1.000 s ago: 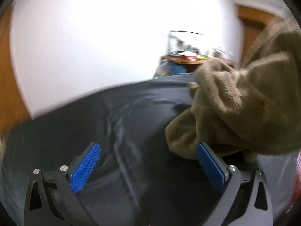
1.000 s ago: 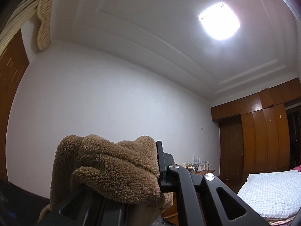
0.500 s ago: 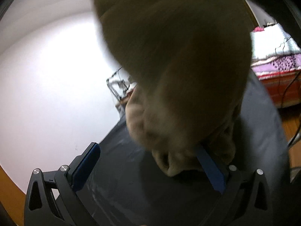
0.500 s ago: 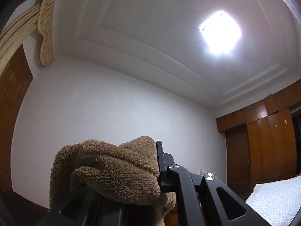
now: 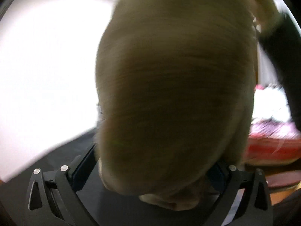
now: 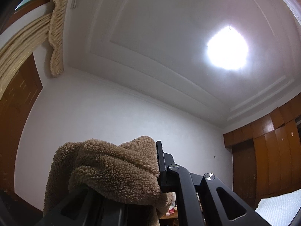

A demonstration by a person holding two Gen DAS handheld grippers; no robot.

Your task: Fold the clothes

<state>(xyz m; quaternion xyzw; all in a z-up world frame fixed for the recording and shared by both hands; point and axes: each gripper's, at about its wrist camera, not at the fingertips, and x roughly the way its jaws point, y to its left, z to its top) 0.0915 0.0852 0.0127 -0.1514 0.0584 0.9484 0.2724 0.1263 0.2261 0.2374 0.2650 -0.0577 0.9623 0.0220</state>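
A brown fleece garment (image 5: 175, 86) hangs blurred in front of the left wrist camera and fills the middle of that view. Its lower end drops between the wide-apart fingers of my left gripper (image 5: 150, 169), which is open; I cannot tell whether the pads touch the cloth. In the right wrist view my right gripper (image 6: 148, 167) points up toward the ceiling and is shut on a bunched fold of the same fleece garment (image 6: 112, 169). The cloth drapes over and hides its left finger.
A dark cloth-covered surface (image 5: 47, 160) lies below the left gripper. A person's dark sleeve (image 5: 282, 56) is at the upper right, with a bed with pink and red bedding (image 5: 272, 131) behind. Wooden wardrobes (image 6: 272, 150), a white bed (image 6: 278, 205) and a curtain (image 6: 28, 43) edge the room.
The left gripper has swung right to the hanging garment, which now fills its view and sits between its fingers. The right gripper has risen with the garment, showing more ceiling.
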